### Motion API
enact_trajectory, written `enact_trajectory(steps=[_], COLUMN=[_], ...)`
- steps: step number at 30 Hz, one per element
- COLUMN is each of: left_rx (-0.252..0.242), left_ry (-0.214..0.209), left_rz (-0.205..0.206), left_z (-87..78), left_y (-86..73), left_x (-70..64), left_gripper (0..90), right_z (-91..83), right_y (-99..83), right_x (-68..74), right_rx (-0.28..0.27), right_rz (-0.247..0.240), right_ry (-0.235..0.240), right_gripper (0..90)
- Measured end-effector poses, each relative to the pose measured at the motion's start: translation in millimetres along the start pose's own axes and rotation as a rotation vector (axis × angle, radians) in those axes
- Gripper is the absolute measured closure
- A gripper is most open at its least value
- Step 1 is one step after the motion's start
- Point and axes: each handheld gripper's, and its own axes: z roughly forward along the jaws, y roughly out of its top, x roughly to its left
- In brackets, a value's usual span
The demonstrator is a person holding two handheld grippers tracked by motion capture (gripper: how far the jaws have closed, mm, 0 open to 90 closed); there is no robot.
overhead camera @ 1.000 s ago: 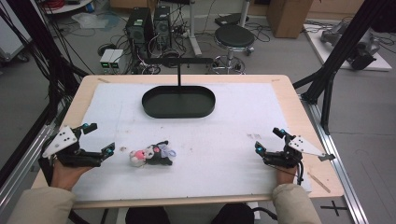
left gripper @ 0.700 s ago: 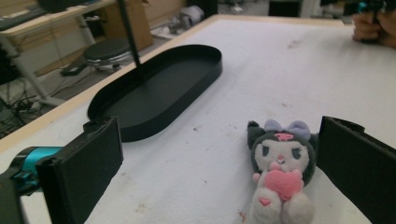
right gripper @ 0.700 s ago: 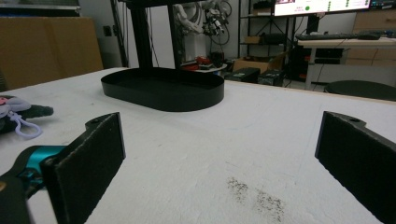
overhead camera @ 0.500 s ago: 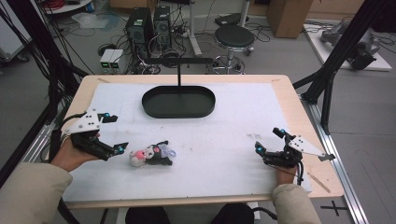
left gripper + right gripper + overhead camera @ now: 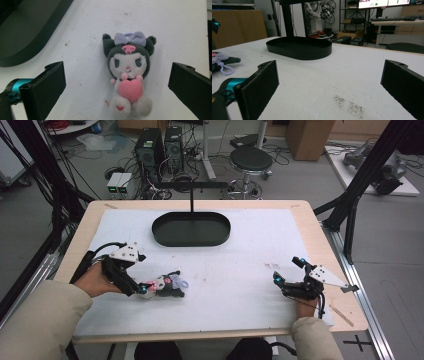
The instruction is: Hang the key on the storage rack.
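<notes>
Surface: white mat (image 5: 240, 270) on a wooden table, lab clutter behind; nothing else loose on the mat.
Left gripper (image 5: 142, 287): your jaws are spread wide, gripping nothing. Left gripper view has one jaw on each side of the plush toy (image 5: 128, 75), neither touching it. Looks like a straddle before the pinch.
Plush toy: lies face up on the mat, near the front edge, left of centre (image 5: 165, 286). Dark head, lilac bow, pink heart on the chest, lilac keyring loop at the head end. Feet point toward your left gripper, so the jaws would land across the body, not the loop.
Why that hold: my read, you lined up along the toy's long axis so the soft body gives you the widest bite.
Right gripper (image 5: 289, 270): also spread apart, empty, parked low on the right side of the mat, well apart from the toy. Probably just kept out of the way.
Tray (image 5: 191, 228): black oval tray at the back centre, empty, with a black post behind it. Likely the drop spot, sits well apart from the toy.
Count: one toy, one tray, two grippers.
Risk: the loop could snag a jaw if you close off-centre.
</notes>
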Motion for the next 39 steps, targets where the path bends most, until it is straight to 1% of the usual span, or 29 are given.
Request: enact_trajectory(steps=[1,3,5,6,8,9,11,12,13,16,17,19,20,22,23,24,25,27,29,30,32,33,37,39], left_rx=[0.007,0.038,0.078,0.096,0.126,0.13,0.173,0.195,0.208,0.237,0.246,0.254,0.269,0.282,0.291,0.297,0.306,0.315,0.323,0.326,0.323,0.32,0.319,0.313], left_ry=[-0.003,-0.009,-0.008,-0.013,-0.026,-0.028,-0.037,-0.038,-0.041,-0.052,-0.064,-0.07,-0.073,-0.068,-0.072,-0.072,-0.072,-0.065,-0.074,-0.077,-0.089,-0.093,-0.09,-0.095], left_rz=[-0.001,0.003,0.017,0.017,0.021,0.015,0.037,0.039,0.044,0.038,0.036,0.034,0.032,0.032,0.022,0.016,0.011,0.002,0.0,0.005,-0.002,0.001,-0.007,0.008], left_z=[1.9,6.2,10.9,13.5,18.9,22.5,27.5,30.7,32.2,37.8,39.2,41.2,42.4,43.8,44.7,44.9,44.9,45.2,44.2,43.3,42.0,41.6,40.9,40.5], left_y=[-0.2,-0.8,-1.8,-2.3,-3.1,-3.8,-4.6,-5.0,-5.4,-6.5,-6.9,-7.8,-8.0,-8.9,-9.5,-9.7,-9.8,-10.6,-10.6,-10.5,-10.1,-10.1,-9.9,-10.2], left_x=[0.0,0.4,0.0,-0.6,-2.2,-3.7,-4.2,-4.8,-4.6,-5.1,-4.9,-5.4,-5.1,-4.9,-4.7,-4.6,-4.4,-3.9,-3.1,-2.7,-3.6,-3.8,-5.2,-5.4], left_gripper=[1.7,1.7,1.7,1.7,1.7,1.7,1.7,1.7,1.7,1.7,1.9,3.7,4.3,9.4,11.2,17.2,17.2,25.7,27.9,32.4,41.5,48.6,51.4,52.7], right_z=[0.0,0.0,0.0,0.2,0.0,0.0,0.0,0.0,-0.1,0.1,0.1,0.0,0.0,0.1,0.1,0.0,0.0,0.1,0.0,0.0,0.1,0.0,0.1,-0.1], right_y=[0.0,0.0,0.0,0.1,0.1,0.1,0.1,0.1,0.1,0.1,0.1,0.1,0.1,0.1,0.1,0.1,0.1,0.1,0.1,0.0,0.0,0.1,0.0,0.0], right_x=[0.0,0.0,0.0,-0.6,-0.4,-0.4,-0.3,-0.3,-0.5,-0.6,-0.6,-0.3,-0.5,-0.6,-0.6,-0.3,-0.3,-0.5,-0.3,-0.4,-0.4,-0.3,-0.4,0.1], right_rx=[0.0,0.0,0.0,-0.004,-0.003,-0.003,-0.002,-0.002,-0.001,-0.003,-0.003,-0.002,-0.003,-0.003,-0.004,-0.003,-0.003,-0.004,-0.003,-0.003,-0.004,-0.003,-0.003,0.0], right_rz=[0.0,0.0,0.002,-0.003,0.005,0.005,0.005,0.005,0.002,-0.001,-0.001,0.005,0.003,-0.002,-0.001,0.005,0.005,-0.002,0.0,-0.001,-0.002,0.0,-0.001,0.003], right_ry=[0.0,0.0,0.001,0.0,0.0,0.0,-0.001,-0.001,0.0,0.002,0.002,-0.001,0.0,0.001,0.001,-0.001,-0.001,0.0,0.0,0.0,0.001,0.0,-0.001,0.002], right_gripper=[0.7,0.7,0.7,0.7,0.7,0.7,0.7,0.7,0.7,0.7,0.7,0.7,0.7,0.6,0.7,0.7,0.7,0.7,0.7,0.7,0.7,0.7,0.7,0.7])
